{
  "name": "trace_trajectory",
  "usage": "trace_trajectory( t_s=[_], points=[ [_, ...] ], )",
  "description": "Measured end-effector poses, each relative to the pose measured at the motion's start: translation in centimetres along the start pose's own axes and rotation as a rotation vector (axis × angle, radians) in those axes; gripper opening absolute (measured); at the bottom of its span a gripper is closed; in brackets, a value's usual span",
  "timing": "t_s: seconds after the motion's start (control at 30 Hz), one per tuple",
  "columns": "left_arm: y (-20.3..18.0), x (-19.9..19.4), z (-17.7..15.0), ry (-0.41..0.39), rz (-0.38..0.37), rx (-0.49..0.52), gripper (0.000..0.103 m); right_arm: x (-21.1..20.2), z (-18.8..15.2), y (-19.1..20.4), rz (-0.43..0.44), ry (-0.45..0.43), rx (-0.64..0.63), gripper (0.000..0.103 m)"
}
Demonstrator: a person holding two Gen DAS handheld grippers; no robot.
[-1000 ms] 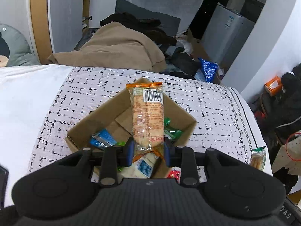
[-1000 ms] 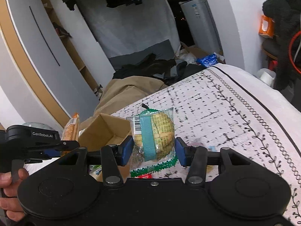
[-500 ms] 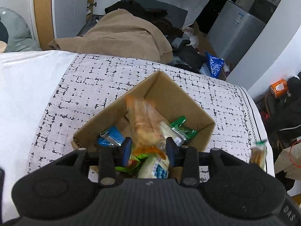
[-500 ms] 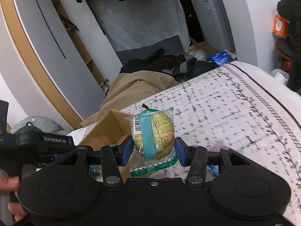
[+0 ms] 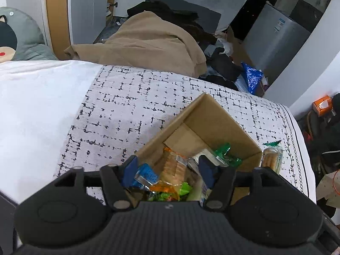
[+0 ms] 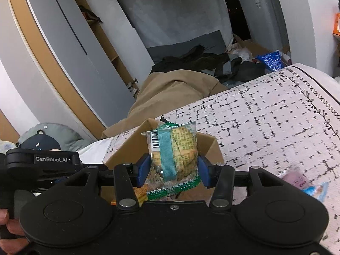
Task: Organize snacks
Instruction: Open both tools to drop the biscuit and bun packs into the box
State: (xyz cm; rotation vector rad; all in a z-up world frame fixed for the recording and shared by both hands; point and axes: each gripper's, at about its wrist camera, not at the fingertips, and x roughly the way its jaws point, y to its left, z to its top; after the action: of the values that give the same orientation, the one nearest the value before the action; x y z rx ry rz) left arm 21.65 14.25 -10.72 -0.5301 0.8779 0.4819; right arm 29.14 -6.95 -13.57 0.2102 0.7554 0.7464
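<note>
A brown cardboard box (image 5: 214,119) sits on the patterned bedspread and holds several wrapped snacks. My left gripper (image 5: 167,167) hangs open just above the box. The orange-wrapped cracker pack (image 5: 173,167) lies loose in the box between its fingers, beside a blue packet (image 5: 146,174) and a green one (image 5: 225,155). My right gripper (image 6: 173,167) is shut on a clear green-edged cake packet (image 6: 173,148), held upright beside the box (image 6: 210,146). That same packet (image 5: 272,157) shows just past the box's right wall in the left wrist view.
A pink and a light blue snack packet (image 6: 306,184) lie on the bedspread to the right. The left gripper body (image 6: 42,161) and a hand (image 6: 8,231) are at far left. A tan blanket (image 5: 148,42) lies beyond the bed's far edge.
My left gripper opened and the orange cracker pack dropped into the box. The right gripper carried the cake packet closer to the box.
</note>
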Motion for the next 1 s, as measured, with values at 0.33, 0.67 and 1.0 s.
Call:
trace_trajectory(
  t_s=[0.33,0.67,1.0],
  points=[
    [0.2,-0.2,0.1,0.027,0.026,0.002,0.076,0.5,0.5,1.7,0.040,-0.008,0.023,0.081],
    [-0.5,-1.1,-1.0,0.023,0.011,0.008,0.090,-3.4,0.0,-0.1,-0.049,-0.014,0.051,0.097],
    [-2.0,-2.8,-2.5,-0.002,-0.025,0.038,0.103,-7.3,-0.8,-2.0,-0.131,-0.030,0.071,0.103]
  ],
)
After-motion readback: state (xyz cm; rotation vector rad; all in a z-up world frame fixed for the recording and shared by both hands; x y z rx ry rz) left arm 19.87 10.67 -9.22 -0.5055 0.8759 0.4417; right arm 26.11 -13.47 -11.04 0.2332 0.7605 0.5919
